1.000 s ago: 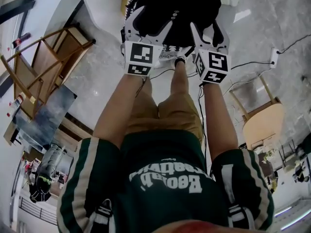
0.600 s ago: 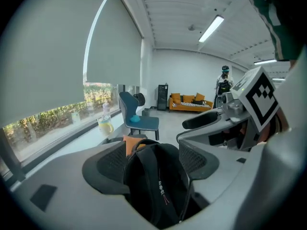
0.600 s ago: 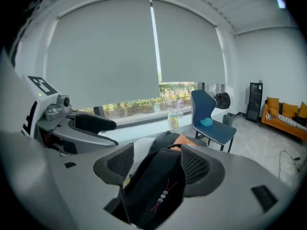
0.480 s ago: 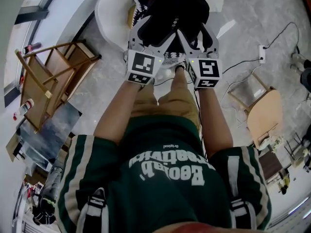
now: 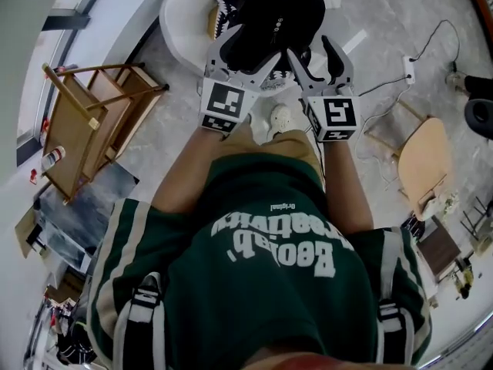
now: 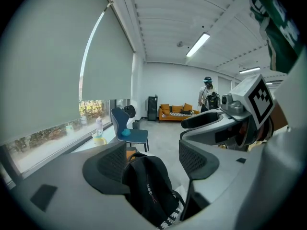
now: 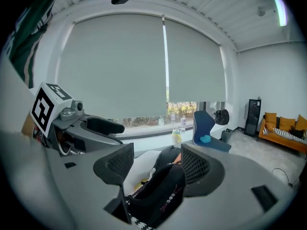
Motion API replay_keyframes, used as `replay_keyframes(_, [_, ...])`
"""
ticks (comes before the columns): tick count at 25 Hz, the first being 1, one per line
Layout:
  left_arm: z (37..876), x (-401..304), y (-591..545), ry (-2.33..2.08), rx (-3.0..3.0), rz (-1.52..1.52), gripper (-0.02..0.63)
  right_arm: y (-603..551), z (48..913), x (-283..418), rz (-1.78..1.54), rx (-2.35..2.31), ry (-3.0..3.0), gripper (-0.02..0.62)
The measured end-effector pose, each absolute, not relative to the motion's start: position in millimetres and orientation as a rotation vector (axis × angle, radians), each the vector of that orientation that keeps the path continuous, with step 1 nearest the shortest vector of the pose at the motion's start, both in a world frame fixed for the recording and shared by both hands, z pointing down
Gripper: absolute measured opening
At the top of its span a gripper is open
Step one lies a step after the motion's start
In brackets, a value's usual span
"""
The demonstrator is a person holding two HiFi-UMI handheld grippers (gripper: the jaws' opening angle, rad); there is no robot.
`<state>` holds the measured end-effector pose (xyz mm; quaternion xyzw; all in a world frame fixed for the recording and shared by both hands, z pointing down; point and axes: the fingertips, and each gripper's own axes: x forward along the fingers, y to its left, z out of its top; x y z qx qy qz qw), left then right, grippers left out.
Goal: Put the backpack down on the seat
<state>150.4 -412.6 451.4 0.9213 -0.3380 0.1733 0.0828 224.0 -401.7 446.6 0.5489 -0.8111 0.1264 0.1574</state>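
Observation:
The black backpack (image 5: 273, 14) lies on a white rounded seat (image 5: 185, 18) at the top of the head view. My left gripper (image 5: 245, 48) and right gripper (image 5: 317, 52) sit side by side just in front of it, both open with jaws spread wide. In the left gripper view the backpack (image 6: 148, 188) lies low between the jaws of the left gripper (image 6: 153, 159), close to the left finger. In the right gripper view the backpack (image 7: 163, 195) lies below the right gripper (image 7: 158, 164), near its right finger, on the white seat (image 7: 139, 164).
A tipped wooden chair (image 5: 85, 122) lies to the left. A beige chair (image 5: 424, 168) and a power strip with cables (image 5: 407, 69) are to the right. A blue chair (image 6: 127, 131), an orange sofa (image 6: 175, 113) and a distant person (image 6: 207, 92) stand across the room.
Both grippers have pulled back from the backpack toward my body and stand further apart. The backpack now rests on the white seat, beyond the jaws.

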Motion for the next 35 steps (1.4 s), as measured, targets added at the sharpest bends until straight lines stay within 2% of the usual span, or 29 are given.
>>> replay_keyframes(11, [345, 189, -313, -1.201, 2.826, 0.387, 0.344, -301, 356, 259, 0.142, 1.464, -2.467, 0.278])
replay_keyframes(20, [308, 236, -218, -1.313, 2.851, 0.353, 0.342, -212, 318, 311, 0.059, 1.436, -2.591, 0.276])
replay_keyframes(30, [275, 252, -169, -1.326, 2.915, 0.307, 0.341, -169, 287, 326, -0.038, 1.419, -2.649, 0.275])
replay_keyframes(32, [272, 253, -166, -1.326, 2.927, 0.305, 0.315, -166, 284, 326, -0.048, 1.418, -2.652, 0.275])
replay_keyframes(35, [275, 255, -162, -1.321, 2.925, 0.314, 0.228, -161, 281, 327, -0.038, 1.409, -2.664, 0.272])
